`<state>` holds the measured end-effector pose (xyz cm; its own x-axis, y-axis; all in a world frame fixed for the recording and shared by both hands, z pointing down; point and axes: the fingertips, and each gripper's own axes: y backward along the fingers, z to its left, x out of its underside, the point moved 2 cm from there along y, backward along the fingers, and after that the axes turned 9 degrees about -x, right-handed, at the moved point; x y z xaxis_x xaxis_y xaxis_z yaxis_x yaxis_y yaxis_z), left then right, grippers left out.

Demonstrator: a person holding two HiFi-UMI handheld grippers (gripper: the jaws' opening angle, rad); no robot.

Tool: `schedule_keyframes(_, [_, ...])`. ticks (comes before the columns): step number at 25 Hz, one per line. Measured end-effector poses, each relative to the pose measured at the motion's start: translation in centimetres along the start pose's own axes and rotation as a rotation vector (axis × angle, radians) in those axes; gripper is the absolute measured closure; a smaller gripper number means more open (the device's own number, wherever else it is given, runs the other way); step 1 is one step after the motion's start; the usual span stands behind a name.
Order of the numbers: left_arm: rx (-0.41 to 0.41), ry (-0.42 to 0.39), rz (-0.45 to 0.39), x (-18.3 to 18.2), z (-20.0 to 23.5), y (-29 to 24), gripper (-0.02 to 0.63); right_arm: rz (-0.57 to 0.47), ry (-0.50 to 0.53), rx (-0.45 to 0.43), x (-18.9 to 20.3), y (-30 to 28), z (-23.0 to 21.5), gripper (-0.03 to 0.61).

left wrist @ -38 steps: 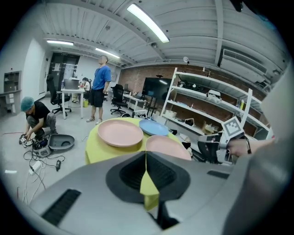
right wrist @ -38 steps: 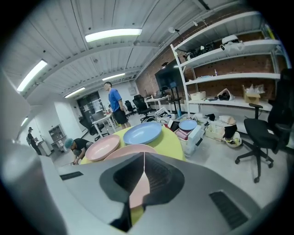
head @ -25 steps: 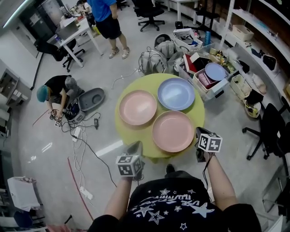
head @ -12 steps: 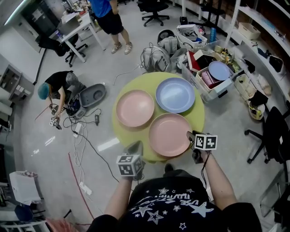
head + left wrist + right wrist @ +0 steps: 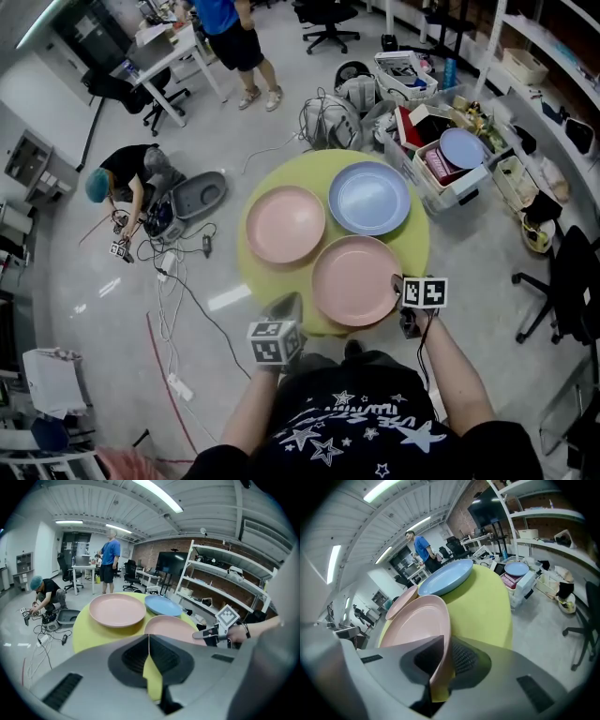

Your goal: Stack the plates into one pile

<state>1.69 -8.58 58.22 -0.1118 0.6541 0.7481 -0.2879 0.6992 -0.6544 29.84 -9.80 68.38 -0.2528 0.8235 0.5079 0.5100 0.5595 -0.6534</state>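
Your right gripper (image 5: 400, 284) has come in from the table's right edge onto the right rim of the near pink plate (image 5: 354, 279), and its jaws have just been closing. In the right gripper view the rim now sits between them, one pad on the inner face and one underneath, and they look to be pressing on it. Your left gripper (image 5: 287, 302) hangs at the lower left of the table (image 5: 267, 277) with its jaws together and nothing between them.

All three plates lie flat and apart: the near pink plate at lower centre, the far pink plate (image 5: 285, 223) to its upper left, and the blue plate (image 5: 368, 198) at upper right.

The bite seems to take only the lip, so check that it is firm before you lift. A broad plate pinched at one edge will likely sag and swing. Raise the gripped side gently, keep the plate low, and clear the other rims as you cross. The far pink plate looks the same size and would be the natural base. Centre over it, lower until the plate nests, then open. If it droops, bring the left gripper under the free edge.
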Motion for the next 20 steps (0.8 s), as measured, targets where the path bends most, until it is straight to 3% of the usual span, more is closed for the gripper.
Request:
schedule_keyframes(8, [0.016,-0.004,0.001,-0.1,0.6,0.0,0.595,-0.068,-0.056,0.012,-0.6,1.4,0.4,0.551])
schedule_keyframes(20, [0.091,-0.032,0.032,-1.5,3.8,-2.4,0.595,-0.095,0.039,0.071,-2.4,3.3,3.0,0.551])
